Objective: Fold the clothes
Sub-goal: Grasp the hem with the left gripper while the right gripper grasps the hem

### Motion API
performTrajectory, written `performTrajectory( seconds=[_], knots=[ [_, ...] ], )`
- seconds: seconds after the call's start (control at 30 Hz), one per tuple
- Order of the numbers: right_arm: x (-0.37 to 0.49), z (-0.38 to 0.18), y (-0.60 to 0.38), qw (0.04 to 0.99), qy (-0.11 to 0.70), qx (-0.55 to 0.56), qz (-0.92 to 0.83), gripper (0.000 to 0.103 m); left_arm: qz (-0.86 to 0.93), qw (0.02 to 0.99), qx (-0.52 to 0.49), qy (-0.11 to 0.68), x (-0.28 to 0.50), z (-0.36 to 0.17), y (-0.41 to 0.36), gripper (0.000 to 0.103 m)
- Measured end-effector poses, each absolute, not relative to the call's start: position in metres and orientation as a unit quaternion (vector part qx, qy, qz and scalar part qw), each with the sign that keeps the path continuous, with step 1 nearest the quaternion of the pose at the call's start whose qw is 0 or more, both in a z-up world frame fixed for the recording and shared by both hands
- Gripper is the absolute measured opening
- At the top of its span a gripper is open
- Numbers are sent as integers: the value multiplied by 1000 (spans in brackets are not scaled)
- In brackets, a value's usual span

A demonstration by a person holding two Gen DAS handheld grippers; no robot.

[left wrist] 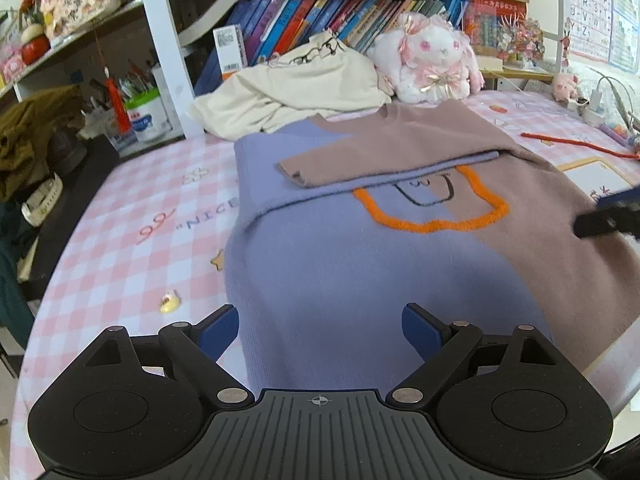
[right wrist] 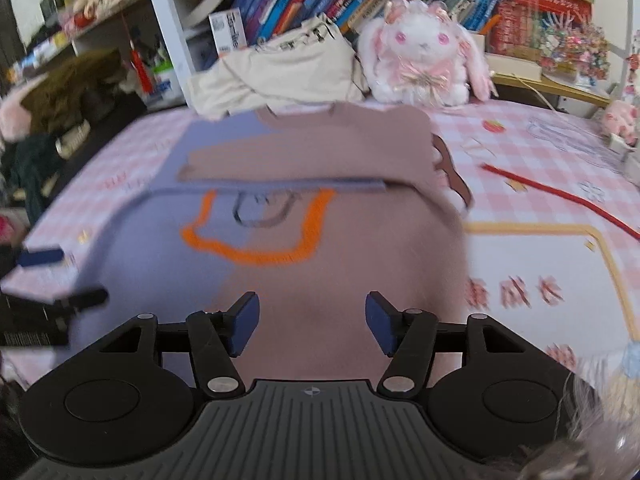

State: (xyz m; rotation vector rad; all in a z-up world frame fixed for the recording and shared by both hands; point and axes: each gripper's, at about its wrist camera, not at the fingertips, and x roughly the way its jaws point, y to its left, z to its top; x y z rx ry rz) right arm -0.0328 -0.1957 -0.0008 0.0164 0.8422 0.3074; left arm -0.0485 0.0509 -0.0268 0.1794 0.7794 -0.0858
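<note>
Left wrist view: our left gripper (left wrist: pixel 320 330) hangs jaws apart, empty, over the sweater (left wrist: pixel 360 248); our right gripper (right wrist: pixel 312 326) likewise. Sleeves folded across, it lies flat on the checked cloth (left wrist: pixel 132 248).

A plush rabbit (left wrist: pixel 430 62) sits before shelved books (left wrist: pixel 320 12), beside a red cord (right wrist: pixel 560 196).

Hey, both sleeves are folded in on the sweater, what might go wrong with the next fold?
The folded sleeves lie loose on the sweater, so lifting the hem may slide them askew. Both the left tool and right tool are open, grasping nothing. The cream garment crowds the collar end.
</note>
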Motion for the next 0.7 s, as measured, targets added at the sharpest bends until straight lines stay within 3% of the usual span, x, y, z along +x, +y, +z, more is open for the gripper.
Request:
performTrajectory(
  seconds=[0.57, 0.6, 0.67, 0.7],
  knots=[
    [-80, -25, -260, 878, 467, 82, 71, 63, -15, 892, -24, 452, -71, -39, 92, 89],
    [-79, -27, -261, 876, 470, 86, 70, 59, -11, 891, -32, 453, -72, -40, 95, 87],
    [-79, -28, -263, 873, 475, 92, 69, 54, -4, 888, -50, 456, -71, -41, 99, 67],
    [-79, -29, -263, 873, 474, 92, 69, 46, -1, 887, -59, 458, -71, -41, 102, 60]
  ],
)
